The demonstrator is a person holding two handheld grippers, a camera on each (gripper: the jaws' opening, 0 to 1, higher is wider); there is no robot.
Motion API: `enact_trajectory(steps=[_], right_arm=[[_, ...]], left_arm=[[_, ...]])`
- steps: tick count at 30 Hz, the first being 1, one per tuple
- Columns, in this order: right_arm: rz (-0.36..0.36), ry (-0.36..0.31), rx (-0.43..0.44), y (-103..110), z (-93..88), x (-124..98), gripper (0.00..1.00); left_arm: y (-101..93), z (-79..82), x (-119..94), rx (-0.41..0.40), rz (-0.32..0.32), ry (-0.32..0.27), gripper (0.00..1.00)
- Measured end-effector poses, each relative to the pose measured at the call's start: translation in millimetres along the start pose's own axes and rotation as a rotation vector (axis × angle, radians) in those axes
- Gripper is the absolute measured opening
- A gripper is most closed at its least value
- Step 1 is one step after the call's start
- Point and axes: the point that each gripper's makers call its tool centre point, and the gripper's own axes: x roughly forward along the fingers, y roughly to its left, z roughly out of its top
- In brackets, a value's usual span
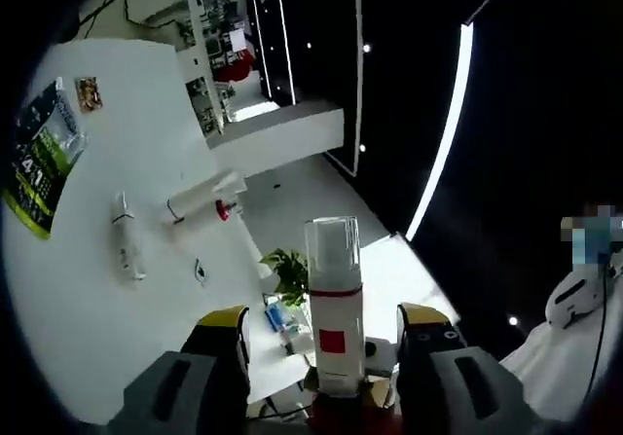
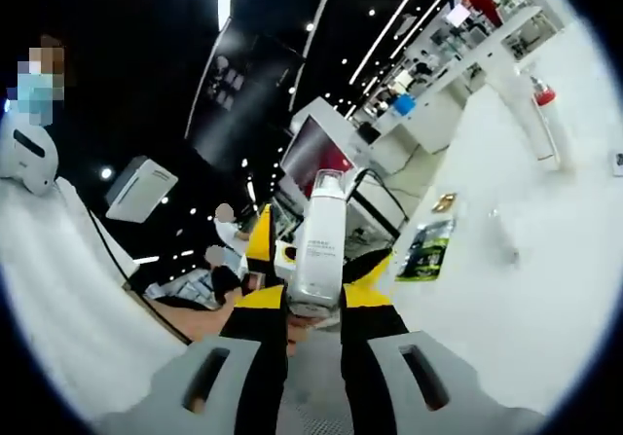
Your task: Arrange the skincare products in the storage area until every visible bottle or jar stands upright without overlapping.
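White bottle (image 2: 318, 245) upright along clamped right gripper (image 2: 313, 304); red-labelled bottle (image 1: 334, 308) upright between spread left gripper (image 1: 323, 333).

The bottle (image 1: 334, 308) looks like glossy white plastic with a clear plastic cap and red band. The tube (image 1: 127, 245) and pump bottle (image 1: 204, 199) on the table (image 1: 107, 338) are smooth white plastic. The table is matt white. The leaflet (image 1: 39, 158) looks like glossy printed paper. The silver bottle (image 2: 318, 250) has a pearly sheen.
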Motion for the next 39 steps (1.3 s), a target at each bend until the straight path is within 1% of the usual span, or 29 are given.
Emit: enact_trajectory(steps=[1,2,4,5,6,7,8,10,11,12,13,14,17,18,19,20,21,22,25,26,27,28,29,31,32,35,37,38,39], right_arm=[[0.024,0.015,0.040,3.1,-4.3,0.7,0.17],[0.036,0.025,0.055,4.3,-7.1,1.0,0.17],[0.040,0.031,0.050,3.7,-10.2,1.7,0.17],[0.066,0.055,0.075,8.3,-14.8,1.4,0.18],[0.075,0.064,0.072,9.7,-16.5,1.9,0.18],[0.074,0.079,0.081,9.6,-19.5,2.0,0.18],[0.075,0.083,0.086,8.7,-19.7,1.9,0.18],[0.064,0.073,0.088,3.5,-17.0,1.5,0.19],[0.055,0.069,0.094,1.1,-16.0,2.0,0.19],[0.026,0.066,0.088,-3.4,-15.5,2.9,0.19],[-0.019,0.073,0.047,-10.9,-15.8,3.0,0.20],[-0.076,0.096,-0.028,-19.3,-18.0,2.6,0.20],[-0.167,0.191,-0.185,-30.2,-27.4,1.7,0.22],[-0.194,0.195,-0.239,-32.8,-25.9,1.9,0.24],[-0.212,0.182,-0.274,-34.1,-22.7,2.7,0.26],[-0.217,0.173,-0.303,-32.7,-20.0,4.9,0.31],[-0.235,0.170,-0.310,-33.6,-18.6,5.8,0.36],[-0.271,0.175,-0.330,-37.1,-17.4,6.3,0.38],[-0.335,0.225,-0.379,-46.2,-19.0,7.2,0.31],[-0.348,0.239,-0.378,-47.8,-20.7,8.3,0.30],[-0.351,0.253,-0.379,-48.4,-22.6,10.0,0.30],[-0.379,0.281,-0.391,-52.7,-25.1,9.6,0.30],[-0.392,0.293,-0.415,-54.4,-25.4,10.4,0.30],[-0.433,0.317,-0.455,-59.5,-25.3,8.4,0.29],[-0.442,0.330,-0.469,-60.4,-26.2,8.1,0.28],[-0.476,0.365,-0.480,-65.4,-28.9,6.1,0.22],[-0.482,0.364,-0.487,-66.8,-27.9,6.2,0.22],[-0.497,0.375,-0.489,-69.5,-27.8,3.5,0.21],[-0.506,0.375,-0.494,-71.3,-26.8,2.0,0.21]], left_arm=[[-0.5,2.6,1.3,-0.003,-0.001,-0.039,0.49],[-1.5,2.4,1.1,-0.013,-0.010,-0.043,0.45],[-9.1,-2.3,2.3,-0.043,-0.049,-0.029,0.36],[-12.0,-6.0,3.7,-0.055,-0.063,-0.012,0.31],[-13.9,-8.9,4.8,-0.064,-0.070,0.001,0.26],[-19.3,-12.1,5.6,-0.077,-0.095,0.015,0.23],[-14.4,-11.3,7.6,-0.085,-0.070,0.012,0.23],[-9.2,-7.4,6.6,-0.098,-0.049,-0.001,0.23],[-2.0,-4.3,6.5,-0.124,-0.017,-0.016,0.23],[2.5,-1.3,5.4,-0.133,0.002,-0.027,0.23],[7.5,-0.3,5.0,-0.119,0.030,-0.033,0.23],[15.8,1.6,3.1,-0.093,0.077,-0.040,0.23],[25.6,-2.2,2.8,-0.061,0.152,-0.025,0.23],[33.9,-3.2,1.2,-0.028,0.213,-0.010,0.23],[38.8,-3.2,-0.2,-0.007,0.248,-0.002,0.23],[46.6,-1.0,-2.5,-0.002,0.304,-0.003,0.23],[51.3,0.7,-3.7,-0.006,0.341,-0.006,0.23],[57.4,3.8,-5.4,-0.012,0.398,-0.025,0.23],[61.2,7.0,-3.5,-0.053,0.424,-0.059,0.23],[60.9,5.9,-1.5,-0.046,0.426,-0.050,0.23],[61.9,4.8,-0.3,-0.030,0.444,-0.043,0.23],[64.1,2.8,0.7,0.001,0.467,-0.027,0.23],[64.4,1.9,1.4,0.009,0.472,-0.021,0.23],[66.0,-1.4,4.3,0.035,0.501,-0.005,0.23],[67.6,-1.3,4.4,0.054,0.518,-0.004,0.23],[64.7,-5.3,9.1,0.083,0.524,0.011,0.23],[64.4,-6.5,9.9,0.134,0.531,0.026,0.23],[61.0,-8.5,12.3,0.183,0.515,0.047,0.23],[59.2,-9.4,12.8,0.212,0.519,0.057,0.23]])
